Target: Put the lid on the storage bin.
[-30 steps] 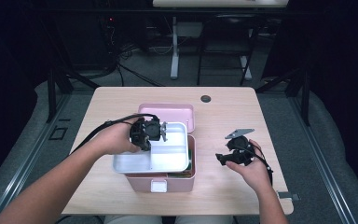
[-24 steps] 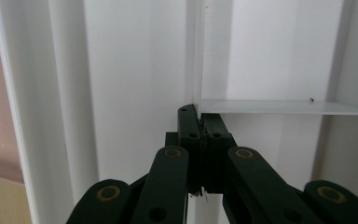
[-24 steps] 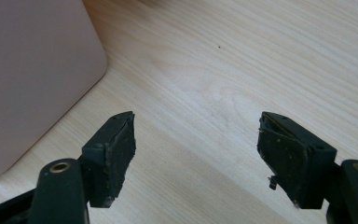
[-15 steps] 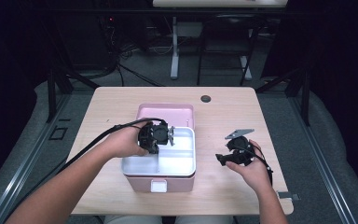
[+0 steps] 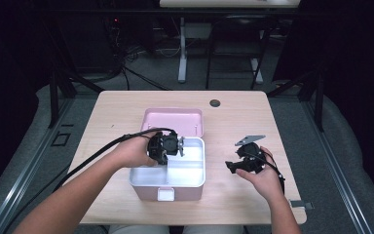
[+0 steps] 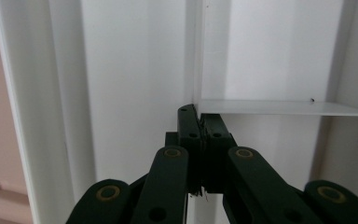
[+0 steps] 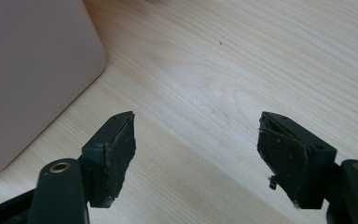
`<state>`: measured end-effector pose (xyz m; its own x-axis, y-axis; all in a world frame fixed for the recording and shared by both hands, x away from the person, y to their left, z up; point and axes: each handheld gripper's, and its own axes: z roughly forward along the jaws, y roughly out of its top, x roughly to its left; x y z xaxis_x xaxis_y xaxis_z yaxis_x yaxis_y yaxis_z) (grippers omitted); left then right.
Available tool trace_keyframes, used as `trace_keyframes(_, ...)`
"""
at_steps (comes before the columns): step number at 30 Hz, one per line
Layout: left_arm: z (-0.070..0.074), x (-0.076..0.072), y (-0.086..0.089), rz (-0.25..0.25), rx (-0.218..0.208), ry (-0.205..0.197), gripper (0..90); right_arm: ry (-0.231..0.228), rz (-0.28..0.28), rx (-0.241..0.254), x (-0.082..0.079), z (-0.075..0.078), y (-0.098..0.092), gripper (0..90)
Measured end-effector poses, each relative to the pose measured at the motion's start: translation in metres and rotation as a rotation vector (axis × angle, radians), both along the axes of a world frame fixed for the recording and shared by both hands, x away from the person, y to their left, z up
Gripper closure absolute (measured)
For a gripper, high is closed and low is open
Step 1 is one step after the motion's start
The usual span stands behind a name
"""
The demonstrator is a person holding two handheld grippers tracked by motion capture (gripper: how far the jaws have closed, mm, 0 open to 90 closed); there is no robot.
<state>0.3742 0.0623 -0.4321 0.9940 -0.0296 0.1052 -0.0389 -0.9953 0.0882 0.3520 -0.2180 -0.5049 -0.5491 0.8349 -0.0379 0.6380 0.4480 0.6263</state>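
A pink lunch box point(image 5: 148, 191) stands at the table's middle with its pink lid point(image 5: 173, 122) lying flat behind it. A white compartment tray point(image 5: 191, 174) sits in the box. My left gripper point(image 5: 176, 146) hangs over the tray's far edge, shut on the tray's thin divider wall point(image 6: 196, 56) where it meets a cross divider point(image 6: 284, 107); the shut tips point(image 6: 199, 116) are right at that junction. My right gripper point(image 5: 233, 166) is held low over the table to the right of the box, open and holding nothing point(image 7: 196, 140), beside the box's pink side point(image 7: 32, 70).
The light wooden table point(image 5: 238, 117) has a small black round cap point(image 5: 215, 103) near its back edge. Bare wood lies right of the box and along the front. Dark floor, cables and desk legs surround the table.
The white tray, first held tilted and shifted left over the box, has moved right and down with my left gripper and now sits level in the pink box. The right gripper has stayed still.
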Motion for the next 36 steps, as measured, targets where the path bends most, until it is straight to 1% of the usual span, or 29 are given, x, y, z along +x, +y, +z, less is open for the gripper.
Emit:
trace_keyframes(2,-0.0012,0.0005,0.0009,0.003,-0.008,0.006,88.8,-0.001,0.001,0.000,-0.0001,0.0001,0.0003,27.3)
trace_keyframes(4,-0.0029,0.0014,0.0033,0.012,-0.025,0.016,88.6,-0.001,0.001,0.000,-0.0001,0.0001,0.0003,27.3)
trace_keyframes(6,-0.0042,0.0016,0.0045,0.015,-0.031,0.016,88.3,-0.001,0.001,-0.001,0.0000,-0.0002,0.0003,27.3)
trace_keyframes(12,-0.0065,0.0005,0.0027,0.012,-0.018,0.009,87.6,-0.001,0.002,0.000,0.0001,-0.0006,0.0009,27.3)
trace_keyframes(15,-0.0069,0.0009,0.0027,0.012,-0.021,0.012,87.6,-0.002,0.001,-0.001,0.0002,-0.0006,0.0005,27.3)
trace_keyframes(18,-0.0067,0.0010,0.0018,0.010,-0.009,0.008,87.5,-0.002,-0.001,-0.001,0.0005,-0.0013,0.0005,27.3)
trace_keyframes(22,-0.0074,0.0006,0.0016,0.013,-0.014,0.007,87.4,0.000,0.002,-0.001,0.0007,-0.0022,0.0024,27.4)
trace_keyframes(23,-0.0072,0.0003,0.0013,0.012,-0.010,0.007,87.4,0.001,0.003,0.000,0.0008,-0.0026,0.0030,27.3)
trace_keyframes(26,-0.0074,-0.0010,0.0008,0.019,-0.007,-0.001,87.2,-0.001,0.002,-0.004,0.0012,-0.0031,0.0044,27.4)
trace_keyframes(29,-0.0077,-0.0009,0.0006,0.028,-0.007,0.004,86.9,-0.007,-0.002,-0.004,0.0020,-0.0032,0.0062,27.4)
trace_keyframes(31,-0.0080,-0.0003,0.0006,0.028,-0.010,0.008,87.0,-0.016,-0.003,0.001,0.0029,-0.0027,0.0064,28.2)
trace_keyframes(36,-0.0078,0.0006,0.0007,0.029,-0.010,0.017,87.1,-0.034,-0.005,0.032,0.0029,-0.0005,0.0062,29.3)
